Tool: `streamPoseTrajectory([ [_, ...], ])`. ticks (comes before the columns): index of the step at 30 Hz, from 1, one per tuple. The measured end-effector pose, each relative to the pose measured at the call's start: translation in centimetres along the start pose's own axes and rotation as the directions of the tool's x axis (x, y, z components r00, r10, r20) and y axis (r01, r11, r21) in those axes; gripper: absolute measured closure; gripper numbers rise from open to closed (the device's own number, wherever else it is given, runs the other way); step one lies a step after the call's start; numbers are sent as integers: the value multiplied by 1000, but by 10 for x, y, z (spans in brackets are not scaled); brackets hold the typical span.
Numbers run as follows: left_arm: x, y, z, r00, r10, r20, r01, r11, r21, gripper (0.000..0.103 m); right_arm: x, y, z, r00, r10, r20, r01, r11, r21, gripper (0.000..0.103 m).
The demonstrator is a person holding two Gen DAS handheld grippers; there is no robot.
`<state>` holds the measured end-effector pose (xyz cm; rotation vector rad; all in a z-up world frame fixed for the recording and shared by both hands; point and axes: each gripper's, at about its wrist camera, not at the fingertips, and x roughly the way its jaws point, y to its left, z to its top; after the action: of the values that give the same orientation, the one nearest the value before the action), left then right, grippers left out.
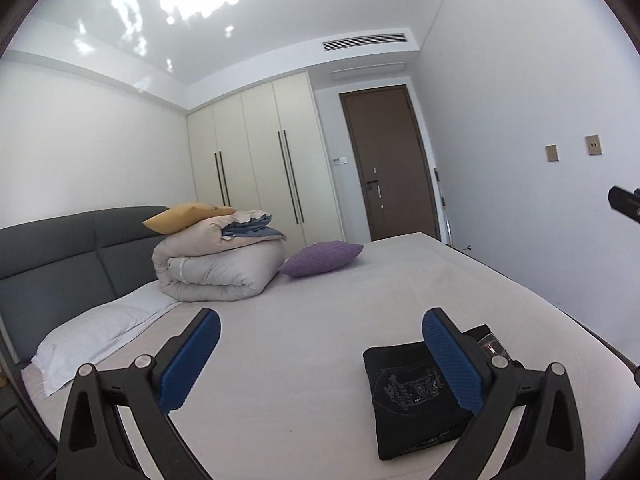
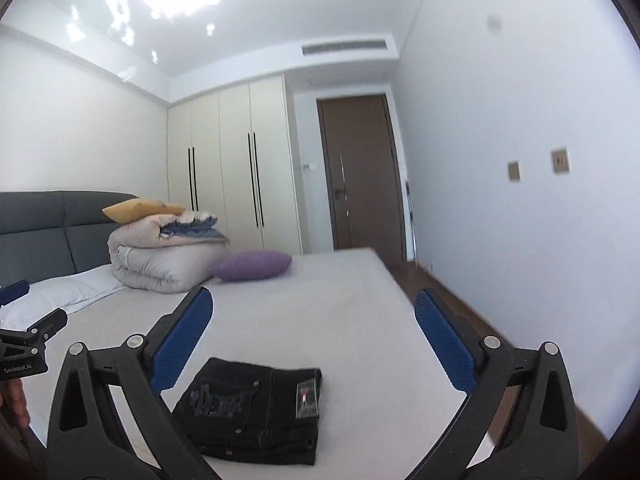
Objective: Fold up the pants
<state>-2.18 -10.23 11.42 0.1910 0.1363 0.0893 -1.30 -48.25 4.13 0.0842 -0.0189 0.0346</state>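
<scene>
your left gripper [image 1: 320,360] stands with its jaws spread wide, ribbed blue pads [image 1: 188,360] facing each other, nothing between them. your right gripper [image 2: 316,344] is likewise spread wide and grips nothing; its black arms are rigid plastic with round metal pins.

the pants [image 2: 252,404] lie folded into a compact, roughly square packet of dark, near-black denim, flat on the bed [image 2: 340,300], near its foot-side edge and well apart from the rolled duvet [image 2: 160,260]. pale embroidery on a back pocket and a small label face up. the packet is close to square; i cannot tell its long axis with confidence.

the bed sheet is smooth and pale. the duvet is puffy, rolled, with a yellow cushion [image 2: 140,208] on top and a purple cushion [image 2: 252,266] just beside it.
</scene>
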Motion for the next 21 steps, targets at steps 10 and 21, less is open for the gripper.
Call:
streamPoseTrajectory([
  [10, -15, 28, -23, 968, -78, -239, 34, 983, -181, 0, -58, 19, 28, 987, 34, -155, -25, 998, 60, 0],
  [21, -14, 18, -72, 915, -109, -389, 36, 981, -190, 0, -70, 18, -59, 914, -31, -404, 62, 996, 64, 0],
])
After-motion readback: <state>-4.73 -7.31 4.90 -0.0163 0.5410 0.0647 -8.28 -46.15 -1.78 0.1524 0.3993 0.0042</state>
